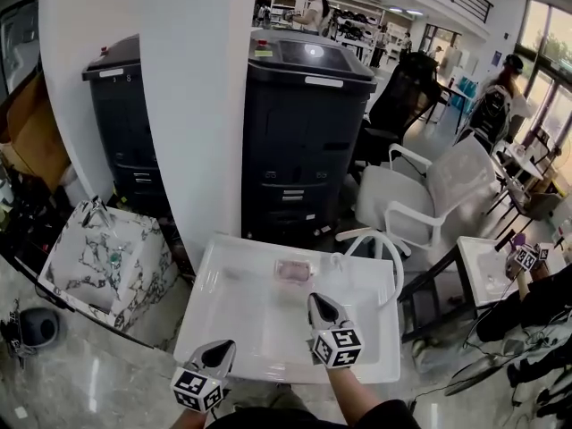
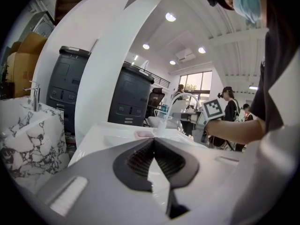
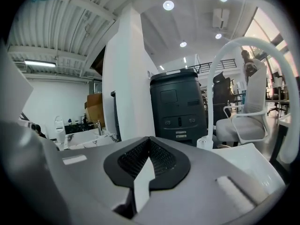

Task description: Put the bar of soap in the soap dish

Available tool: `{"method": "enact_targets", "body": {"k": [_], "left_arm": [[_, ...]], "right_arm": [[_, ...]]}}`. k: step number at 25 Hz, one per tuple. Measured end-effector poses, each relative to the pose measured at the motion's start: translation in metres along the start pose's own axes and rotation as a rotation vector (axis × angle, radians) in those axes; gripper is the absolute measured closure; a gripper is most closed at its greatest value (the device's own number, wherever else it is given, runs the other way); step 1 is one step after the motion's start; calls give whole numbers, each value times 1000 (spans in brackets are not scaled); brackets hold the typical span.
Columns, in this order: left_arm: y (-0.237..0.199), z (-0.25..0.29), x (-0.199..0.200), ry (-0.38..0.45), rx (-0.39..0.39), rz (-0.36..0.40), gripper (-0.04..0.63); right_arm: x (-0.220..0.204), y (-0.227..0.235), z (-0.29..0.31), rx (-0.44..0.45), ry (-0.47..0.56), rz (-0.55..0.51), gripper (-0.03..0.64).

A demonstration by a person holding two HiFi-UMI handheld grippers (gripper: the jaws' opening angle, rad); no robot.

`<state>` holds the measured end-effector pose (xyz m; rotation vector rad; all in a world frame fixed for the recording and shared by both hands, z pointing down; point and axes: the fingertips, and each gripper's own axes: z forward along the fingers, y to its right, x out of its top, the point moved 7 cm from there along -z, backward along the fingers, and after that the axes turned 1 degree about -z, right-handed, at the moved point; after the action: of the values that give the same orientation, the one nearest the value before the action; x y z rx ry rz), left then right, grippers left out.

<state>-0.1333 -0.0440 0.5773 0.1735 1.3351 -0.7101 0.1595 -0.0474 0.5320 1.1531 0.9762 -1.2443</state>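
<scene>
before me, one white basin (image 1: 259,329) with an arched white tap (image 1: 386,242) at its right rim. behind it i count a white pillar (image 1: 201,105), one black printer (image 1: 304,141) on its right and a second printer (image 1: 125,132) on its left, and a white chair (image 1: 438,195) further right. at my left, one marble-patterned sink (image 1: 107,266).

The white sink (image 1: 259,329) bears a soap dish (image 1: 292,271) near its back rim.

Glossy white sink (image 1: 207,280), marbled basin (image 1: 134,266)

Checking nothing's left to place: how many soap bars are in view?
1: the pink soap bar at the back of the white sink, near the middle of its rim. Others may be hidden.
</scene>
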Motion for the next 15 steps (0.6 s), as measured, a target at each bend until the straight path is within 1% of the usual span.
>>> {"method": "enact_targets", "body": {"k": [9,15], "left_arm": [[1,-11,1,1,-48,40,543],[-3,-18,15,32,-60,70,543]], "right_arm": [[-7,-26,-41,-27,35,37,612],[-8,-42,-65,-50,54,67,612]]}}
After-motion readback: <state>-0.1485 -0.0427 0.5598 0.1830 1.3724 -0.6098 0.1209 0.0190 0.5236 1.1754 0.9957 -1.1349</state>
